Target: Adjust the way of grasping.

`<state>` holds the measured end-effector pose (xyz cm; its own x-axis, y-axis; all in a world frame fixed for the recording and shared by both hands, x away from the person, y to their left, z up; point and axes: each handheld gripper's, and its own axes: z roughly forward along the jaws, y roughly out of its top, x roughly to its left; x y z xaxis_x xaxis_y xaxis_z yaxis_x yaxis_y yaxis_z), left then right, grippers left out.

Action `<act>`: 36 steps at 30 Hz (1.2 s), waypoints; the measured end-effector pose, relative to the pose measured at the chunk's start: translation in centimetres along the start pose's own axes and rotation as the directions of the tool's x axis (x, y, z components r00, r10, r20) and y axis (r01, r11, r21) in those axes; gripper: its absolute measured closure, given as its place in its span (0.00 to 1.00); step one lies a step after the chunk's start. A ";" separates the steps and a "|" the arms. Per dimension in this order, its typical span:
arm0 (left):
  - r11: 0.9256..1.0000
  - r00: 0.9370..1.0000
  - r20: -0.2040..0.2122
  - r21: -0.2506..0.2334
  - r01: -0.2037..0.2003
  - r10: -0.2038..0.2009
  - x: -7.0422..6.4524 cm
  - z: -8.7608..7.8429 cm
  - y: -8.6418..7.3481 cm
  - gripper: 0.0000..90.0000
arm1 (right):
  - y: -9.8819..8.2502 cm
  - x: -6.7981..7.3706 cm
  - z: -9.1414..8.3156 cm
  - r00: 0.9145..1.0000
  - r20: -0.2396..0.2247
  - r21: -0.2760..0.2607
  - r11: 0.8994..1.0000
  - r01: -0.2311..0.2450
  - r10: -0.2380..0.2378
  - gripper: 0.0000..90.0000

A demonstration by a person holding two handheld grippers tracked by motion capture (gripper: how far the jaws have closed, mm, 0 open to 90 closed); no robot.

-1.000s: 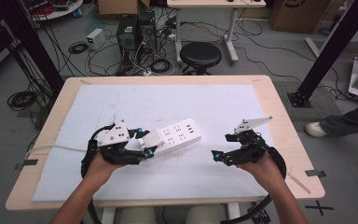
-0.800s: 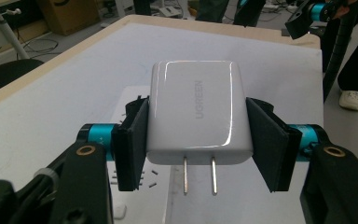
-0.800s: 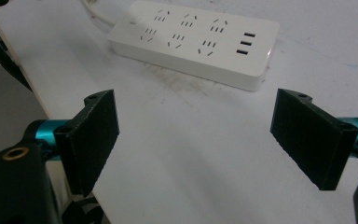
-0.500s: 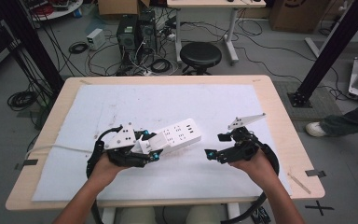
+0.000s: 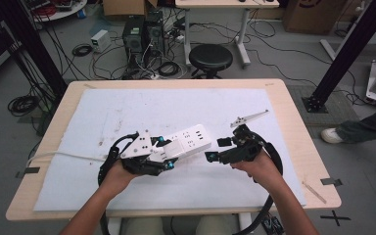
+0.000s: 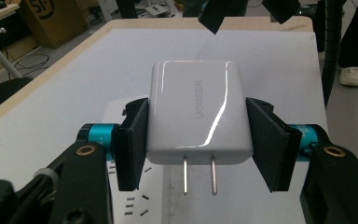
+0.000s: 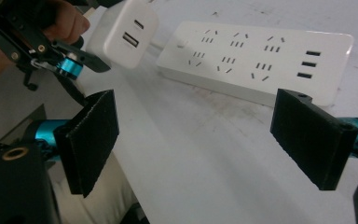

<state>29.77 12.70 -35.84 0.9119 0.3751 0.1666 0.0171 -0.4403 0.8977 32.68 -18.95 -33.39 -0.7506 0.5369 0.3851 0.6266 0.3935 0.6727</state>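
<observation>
Left claw (image 6: pixel 196 140) pinching white charger (image 6: pixel 196 114) over power strip (image 5: pixel 190 142); right claw (image 7: pixel 205 140) spread.

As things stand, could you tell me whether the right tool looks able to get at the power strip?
Probably yes. The right tool stands open with nothing between its pads, and bare white mat lies between it and the power strip. The left tool holds the charger over the strip's far end.
</observation>
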 end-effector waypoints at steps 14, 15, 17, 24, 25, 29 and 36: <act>0.999 0.999 0.021 -0.004 -0.036 0.036 -0.3 1.6 0.4 0.47 | 1.4 -0.7 1.6 0.990 -0.100 0.024 0.995 -0.098 0.100 0.19; 0.999 0.999 0.023 -0.005 -0.036 0.036 -0.3 1.7 0.4 0.47 | 1.4 -0.8 1.6 0.988 -0.109 0.026 0.994 -0.107 0.109 0.19; 0.999 0.999 0.030 -0.005 -0.040 0.040 -0.3 1.9 0.5 0.47 | 1.5 -0.9 1.8 0.985 -0.123 0.027 0.993 -0.119 0.122 0.21; 0.999 0.998 0.038 -0.015 -0.047 0.048 -0.4 2.5 0.9 0.47 | 1.7 -1.1 2.2 0.973 -0.174 0.047 0.988 -0.148 0.154 0.22; 0.999 0.998 0.038 -0.016 -0.049 0.049 -0.5 2.5 1.0 0.47 | 1.8 -1.0 2.6 0.967 -0.192 0.054 0.985 -0.161 0.169 0.23; 0.998 0.997 0.045 -0.021 -0.055 0.056 -0.7 2.8 1.2 0.47 | 1.9 -0.9 3.1 0.960 -0.219 0.055 0.984 -0.167 0.175 0.27; 0.997 0.996 0.058 -0.028 -0.068 0.069 -0.9 3.2 1.6 0.47 | 1.8 -0.9 3.7 0.946 -0.257 0.071 0.981 -0.183 0.195 0.35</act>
<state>30.28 9.04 -35.89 0.9332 0.2956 0.2045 -0.0564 -0.4415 0.8955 35.24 -15.98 -34.84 -0.6420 0.3930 0.6583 0.7666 0.3410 0.5440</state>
